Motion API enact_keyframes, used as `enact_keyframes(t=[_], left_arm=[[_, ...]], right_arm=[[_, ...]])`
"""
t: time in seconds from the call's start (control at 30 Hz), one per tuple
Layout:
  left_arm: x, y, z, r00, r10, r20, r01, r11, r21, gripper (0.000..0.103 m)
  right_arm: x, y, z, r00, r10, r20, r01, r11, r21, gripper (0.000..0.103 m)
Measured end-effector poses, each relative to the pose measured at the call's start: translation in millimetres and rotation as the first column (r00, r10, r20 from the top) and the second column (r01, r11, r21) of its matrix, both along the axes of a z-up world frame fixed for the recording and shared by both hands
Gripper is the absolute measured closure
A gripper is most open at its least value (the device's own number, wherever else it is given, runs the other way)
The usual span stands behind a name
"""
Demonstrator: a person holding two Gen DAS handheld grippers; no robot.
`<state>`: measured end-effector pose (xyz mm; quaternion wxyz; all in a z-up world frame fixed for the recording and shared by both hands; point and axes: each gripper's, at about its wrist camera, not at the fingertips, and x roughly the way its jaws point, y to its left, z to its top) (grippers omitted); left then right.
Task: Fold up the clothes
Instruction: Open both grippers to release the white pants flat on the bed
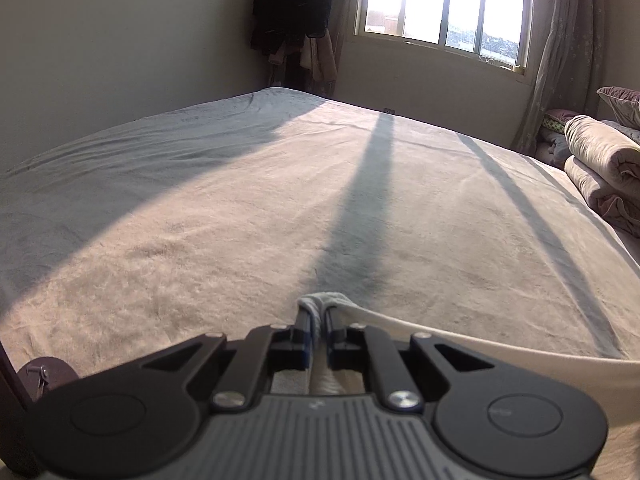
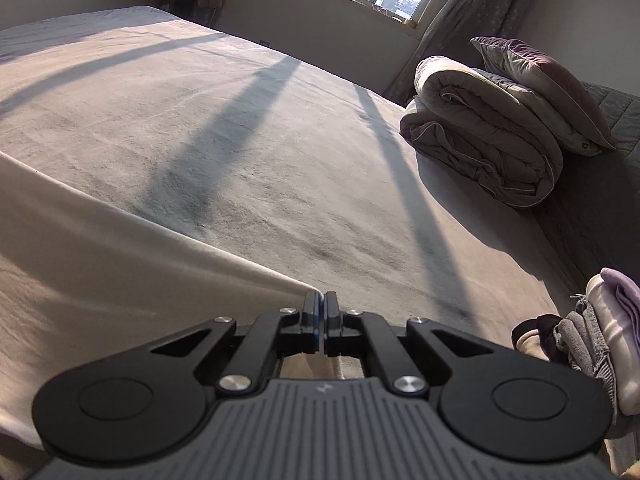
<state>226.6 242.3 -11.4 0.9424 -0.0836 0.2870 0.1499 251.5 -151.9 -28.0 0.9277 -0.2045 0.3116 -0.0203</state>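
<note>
While both grippers point forward and a little downward over the bed, each one holds one end of the same cream cloth. The left gripper has its fingers pressed together on a bunched, rolled corner of the cloth, which sticks out just in front of the tips. From there the upper edge of the cloth runs away to the right and down, out of the left view. In the right view this edge comes in from the left side and ends at the right gripper, where the fingers are closed on a thin, flat corner with almost no gap between them. So the held edge lies across, between the two hands, and the rest of the cloth hangs below this line, toward the person; how much of it touches the bed, I cannot tell. Ahead of both grippers the bed is free and lit by the window, while a rolled quilt lies well apart on the right and a small pile of clothes lies near the right gripper. I judge that the next move must go forward, with both hands together, so that the edge stays straight.
</note>
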Motion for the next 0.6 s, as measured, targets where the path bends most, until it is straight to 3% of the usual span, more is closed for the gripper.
enact_keyframes(t=[0.23, 0.43, 0.57, 0.6], left_arm=[[22.1, -2.4, -28.3, 0.996, -0.012, -0.093, 0.013, 1.0, 0.013, 0.095], [14.7, -5.8, -25.0, 0.996, -0.026, -0.084, 0.028, 0.999, 0.023, 0.08], [-1.2, -5.6, -8.2, 0.996, -0.044, -0.08, 0.044, 0.999, -0.005, 0.062], [-5.8, -4.6, -4.6, 0.995, -0.047, -0.083, 0.045, 0.999, -0.017, 0.058]], right_arm=[[19.6, 4.1, -25.5, 0.997, -0.03, -0.072, 0.031, 1.0, 0.005, 0.102], [14.3, 9.9, -24.4, 0.997, -0.028, -0.073, 0.028, 1.0, -0.003, 0.097], [0.8, 7.6, -12.0, 0.996, -0.015, -0.085, 0.018, 0.999, 0.027, 0.083], [-4.0, 6.8, -9.6, 0.997, -0.015, -0.082, 0.017, 1.0, 0.024, 0.072]])
